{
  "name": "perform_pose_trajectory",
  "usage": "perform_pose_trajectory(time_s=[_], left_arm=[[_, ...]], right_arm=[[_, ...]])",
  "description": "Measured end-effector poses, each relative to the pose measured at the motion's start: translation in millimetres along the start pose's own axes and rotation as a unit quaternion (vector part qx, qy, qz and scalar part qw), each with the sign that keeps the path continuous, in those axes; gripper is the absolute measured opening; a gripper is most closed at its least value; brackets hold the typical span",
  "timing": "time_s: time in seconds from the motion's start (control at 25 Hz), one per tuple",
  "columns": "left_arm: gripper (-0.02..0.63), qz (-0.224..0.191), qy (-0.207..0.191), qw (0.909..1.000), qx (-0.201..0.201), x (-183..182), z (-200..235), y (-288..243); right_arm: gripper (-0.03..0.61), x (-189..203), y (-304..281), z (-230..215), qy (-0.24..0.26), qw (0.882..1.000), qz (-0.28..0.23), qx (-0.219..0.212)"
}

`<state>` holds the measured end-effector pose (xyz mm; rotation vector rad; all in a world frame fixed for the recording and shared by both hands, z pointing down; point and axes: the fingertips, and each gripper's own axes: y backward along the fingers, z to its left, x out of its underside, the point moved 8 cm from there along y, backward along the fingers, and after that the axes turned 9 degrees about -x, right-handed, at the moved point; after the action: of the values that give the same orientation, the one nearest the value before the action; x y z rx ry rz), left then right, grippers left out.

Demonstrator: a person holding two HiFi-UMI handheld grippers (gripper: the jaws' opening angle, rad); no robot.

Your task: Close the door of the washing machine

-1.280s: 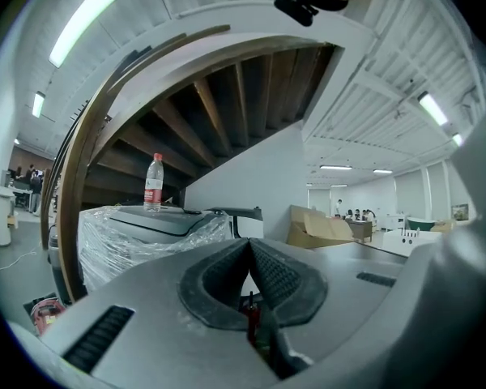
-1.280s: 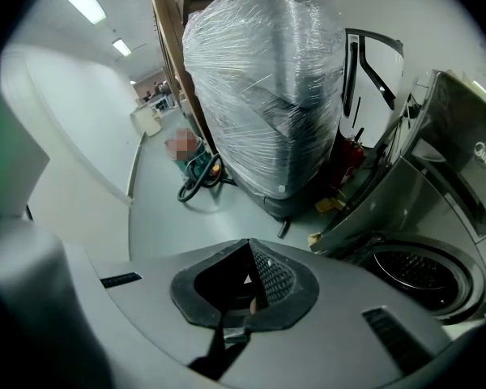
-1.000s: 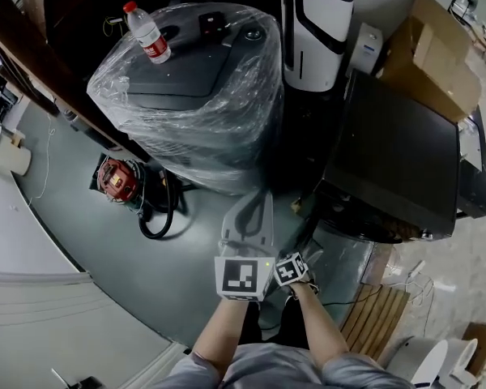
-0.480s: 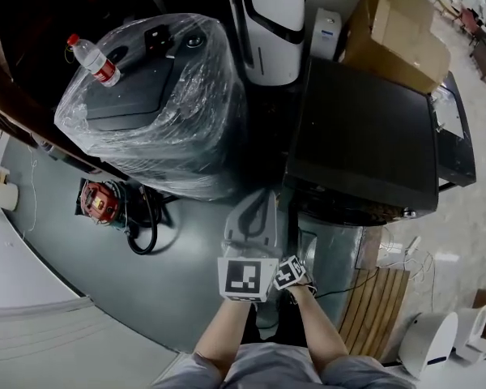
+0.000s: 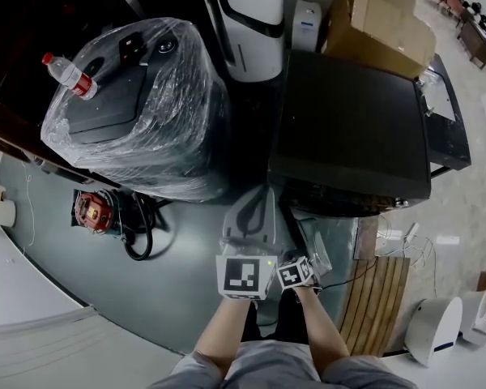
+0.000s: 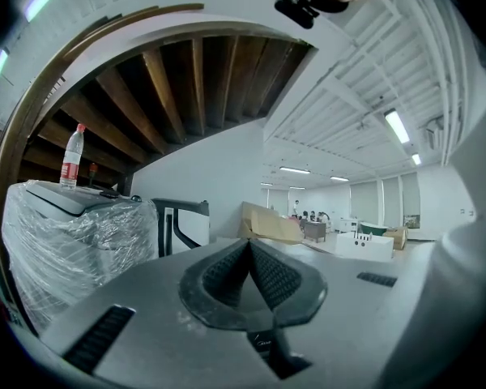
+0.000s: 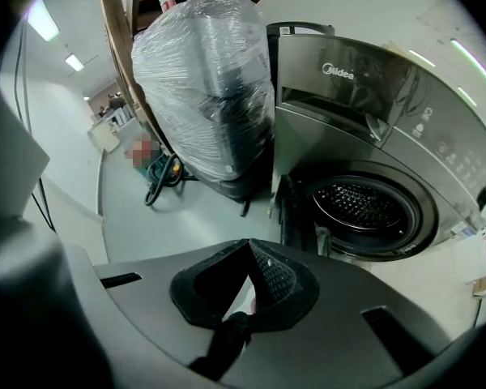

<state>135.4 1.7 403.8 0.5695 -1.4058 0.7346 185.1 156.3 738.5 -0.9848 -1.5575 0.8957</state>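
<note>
The dark Midea washing machine (image 7: pixel 373 96) stands at the right with its drum (image 7: pixel 364 207) uncovered. Its door (image 7: pixel 290 217) hangs open at the drum's left edge, seen edge-on. Beside it stands a plastic-wrapped appliance (image 5: pixel 138 112). The left gripper (image 6: pixel 249 245) and the right gripper (image 7: pixel 247 245) each have their jaw tips pressed together on nothing, apart from the door. A water bottle (image 5: pixel 65 73) stands on the wrapped appliance.
</note>
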Motion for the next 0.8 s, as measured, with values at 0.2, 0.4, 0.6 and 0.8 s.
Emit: perform_pose_trajectory(time_s=[0.2, 0.4, 0.6, 0.8], left_arm=[[0.002, 0.004, -0.002, 1.0000, 0.006, 3.7, -7.8, -7.4], [0.002, 0.004, 0.000, 1.0000, 0.009, 5.8, -15.0, -14.9], [0.002, 0.005, -0.001, 0.9999, 0.014, 7.2, -22.0, -20.5], [0.002, 0.010, -0.005, 0.9999, 0.010, 12.6, -21.4, -24.8]], right_arm=[[0.000, 6.4, 7.7, -24.0, -0.018, 0.998, -0.028, 0.051], [0.000, 11.3, 14.2, -49.9, -0.040, 0.995, -0.045, 0.079], [0.000, 11.3, 16.1, -74.8, -0.048, 0.992, -0.054, 0.100], [0.000, 4.6, 18.3, -95.3, -0.047, 0.990, -0.065, 0.114]])
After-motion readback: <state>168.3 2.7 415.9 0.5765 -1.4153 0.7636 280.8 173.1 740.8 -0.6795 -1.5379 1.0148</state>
